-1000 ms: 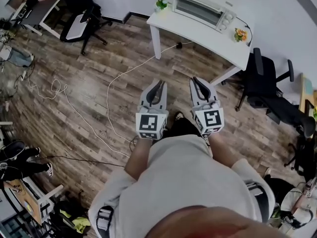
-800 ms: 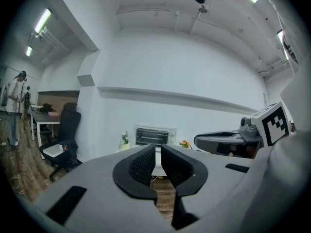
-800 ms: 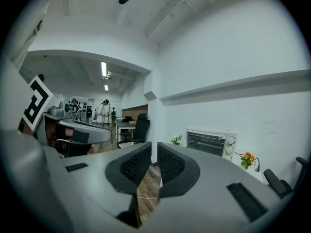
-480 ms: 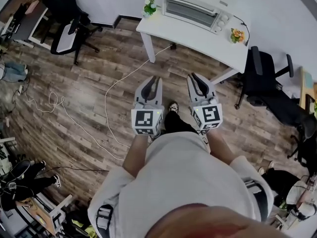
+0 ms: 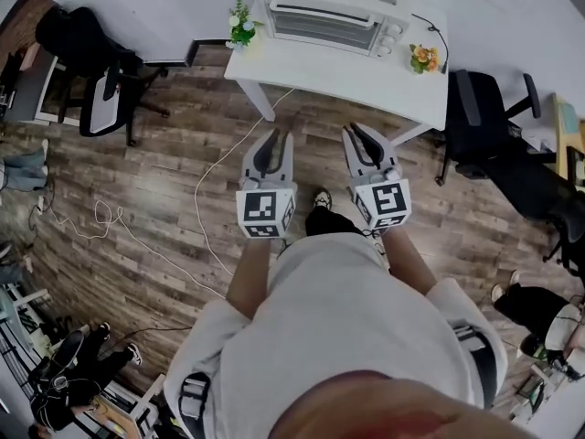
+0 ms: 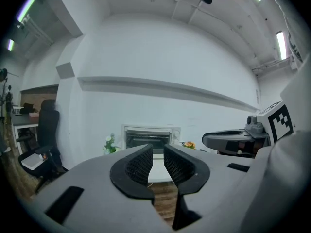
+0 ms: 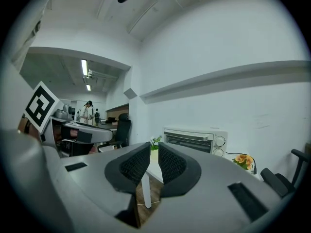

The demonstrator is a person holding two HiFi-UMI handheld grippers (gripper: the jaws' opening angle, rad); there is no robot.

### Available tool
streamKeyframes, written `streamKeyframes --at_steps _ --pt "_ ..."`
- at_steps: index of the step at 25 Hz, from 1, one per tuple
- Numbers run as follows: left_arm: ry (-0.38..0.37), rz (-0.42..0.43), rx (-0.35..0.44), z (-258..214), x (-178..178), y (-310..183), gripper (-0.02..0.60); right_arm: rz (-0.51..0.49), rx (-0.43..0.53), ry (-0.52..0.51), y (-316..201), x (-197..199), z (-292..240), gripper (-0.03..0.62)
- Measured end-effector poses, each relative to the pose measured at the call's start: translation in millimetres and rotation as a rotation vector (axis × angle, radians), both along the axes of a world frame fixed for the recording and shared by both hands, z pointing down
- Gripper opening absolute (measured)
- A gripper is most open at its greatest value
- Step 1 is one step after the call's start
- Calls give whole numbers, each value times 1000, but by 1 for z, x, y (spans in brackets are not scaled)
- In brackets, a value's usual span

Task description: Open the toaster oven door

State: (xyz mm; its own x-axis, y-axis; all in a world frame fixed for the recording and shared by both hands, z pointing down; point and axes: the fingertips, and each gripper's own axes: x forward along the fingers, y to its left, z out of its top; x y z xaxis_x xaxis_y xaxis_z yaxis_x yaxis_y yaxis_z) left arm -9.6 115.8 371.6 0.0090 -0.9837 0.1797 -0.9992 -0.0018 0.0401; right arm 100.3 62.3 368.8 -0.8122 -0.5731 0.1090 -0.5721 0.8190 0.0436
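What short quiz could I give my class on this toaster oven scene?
1. True or false: the toaster oven door is already open.
2. In the head view, what stands on the white table right of the oven? A mug; B orange flowers; C kettle.
3. What does the left hand-held gripper hold?
Key: 1 false; 2 B; 3 nothing: its jaws, just opening, stand slightly apart and empty.

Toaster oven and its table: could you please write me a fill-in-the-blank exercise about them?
The toaster oven on the white table has its door ____.
In the head view, the orange flowers stand to the oven's ____.
The small green plant stands to the oven's ____.
Missing words: closed; right; left.
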Motion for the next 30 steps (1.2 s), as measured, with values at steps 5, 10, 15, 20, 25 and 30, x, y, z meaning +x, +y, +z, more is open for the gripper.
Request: streamKeyframes --at_steps 5,10,15,20,25,30 --pt "-12 22 -19 1 -4 -38 61 18 -24 -4 -35 -3 6 51" --pt "-12 20 -40 7 -11 -63 61 27 -34 -20 -67 -5 9 51" --pt "6 6 -61 13 -25 -82 61 42 -69 -26 -91 -10 15 52" --pt "19 17 -73 17 -40 -113 63 65 -91 -18 -118 -17 20 55" --pt "22 52 -82 22 -56 -150 63 113 -101 -11 -151 -25 23 58" --pt "23 107 -86 22 -76 -195 66 174 -106 -3 -185 -37 22 60"
